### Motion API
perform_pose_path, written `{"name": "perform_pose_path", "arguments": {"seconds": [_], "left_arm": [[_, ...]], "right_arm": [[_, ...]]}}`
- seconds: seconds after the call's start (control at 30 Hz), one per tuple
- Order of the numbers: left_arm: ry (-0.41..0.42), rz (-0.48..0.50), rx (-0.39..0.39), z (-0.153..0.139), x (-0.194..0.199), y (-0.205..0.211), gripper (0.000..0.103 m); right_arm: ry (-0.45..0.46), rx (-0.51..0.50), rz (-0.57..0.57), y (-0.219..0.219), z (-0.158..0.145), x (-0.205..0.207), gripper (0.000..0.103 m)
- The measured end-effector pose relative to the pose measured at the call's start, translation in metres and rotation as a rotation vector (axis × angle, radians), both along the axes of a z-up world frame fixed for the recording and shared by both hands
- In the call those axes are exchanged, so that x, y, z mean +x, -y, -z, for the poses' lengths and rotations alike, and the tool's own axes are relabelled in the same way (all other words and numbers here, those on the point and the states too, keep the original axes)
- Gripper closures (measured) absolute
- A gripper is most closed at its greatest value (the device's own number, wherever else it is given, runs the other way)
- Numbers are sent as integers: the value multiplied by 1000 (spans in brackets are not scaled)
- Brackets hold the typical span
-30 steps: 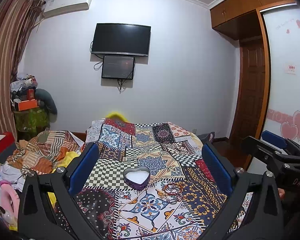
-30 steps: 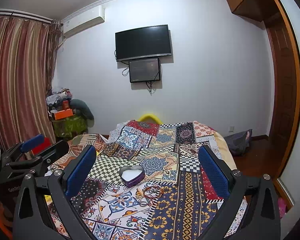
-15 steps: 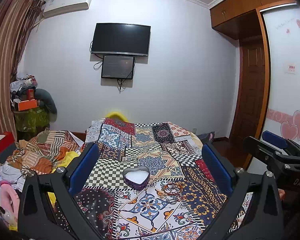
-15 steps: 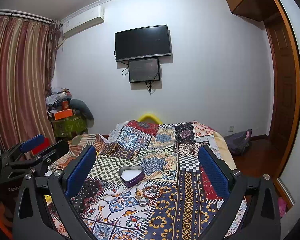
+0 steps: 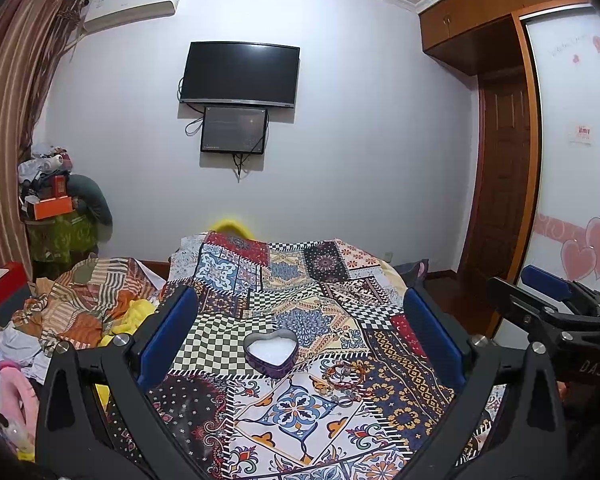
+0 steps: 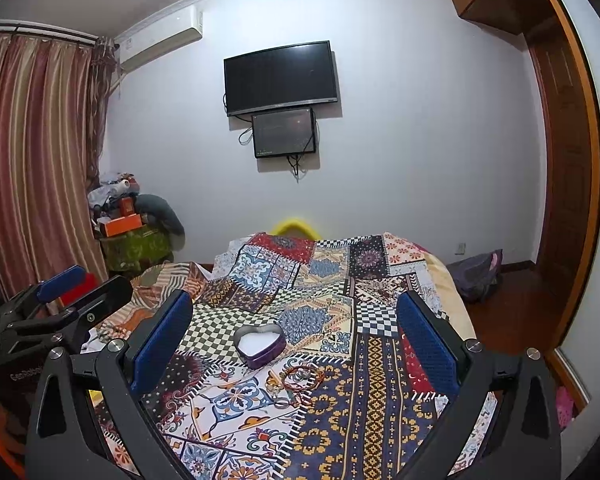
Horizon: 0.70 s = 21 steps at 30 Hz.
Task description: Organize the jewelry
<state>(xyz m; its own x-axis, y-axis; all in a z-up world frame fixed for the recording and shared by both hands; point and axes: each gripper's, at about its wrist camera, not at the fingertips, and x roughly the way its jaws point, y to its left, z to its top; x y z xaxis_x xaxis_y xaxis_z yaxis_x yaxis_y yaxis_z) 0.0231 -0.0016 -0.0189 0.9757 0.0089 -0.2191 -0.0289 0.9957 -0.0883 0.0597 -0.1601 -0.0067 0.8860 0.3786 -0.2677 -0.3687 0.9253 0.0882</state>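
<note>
A purple heart-shaped box (image 5: 271, 354) (image 6: 260, 345) with a white lining lies open on the patchwork bedspread (image 5: 300, 312) (image 6: 320, 280). Just in front of it and to the right lies a small heap of jewelry (image 5: 342, 380) (image 6: 298, 380): red and brown bracelets and a silver ring. My left gripper (image 5: 298, 328) is open and held above the bed, well short of the box. My right gripper (image 6: 294, 326) is open too, at about the same distance. Each gripper shows at the edge of the other's view, the right gripper (image 5: 548, 300) and the left gripper (image 6: 60, 292).
A striped heap of clothes (image 5: 80, 300) lies on the bed's left side. A cluttered stand (image 5: 56, 216) is against the far wall beside the curtain (image 6: 32, 160). A wardrobe door (image 5: 576, 140) and a wooden door (image 5: 504, 184) are on the right. A dark bag (image 6: 476, 272) sits on the floor.
</note>
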Motion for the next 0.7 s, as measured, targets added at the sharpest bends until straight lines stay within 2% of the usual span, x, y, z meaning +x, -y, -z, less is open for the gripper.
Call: {"name": "perform_pose_path", "arguments": {"seconds": [0.3, 0.63, 0.7], "left_arm": [[-57, 7, -15, 15, 24, -6, 0], [-276, -30, -31, 75, 83, -16, 0], [-318, -29, -41, 89, 93, -19, 4]], "right_arm": [[-72, -20, 2, -2, 20, 22, 2], [-259, -112, 26, -3, 80, 75, 2], [-291, -133, 25, -2, 90, 82, 2]]}}
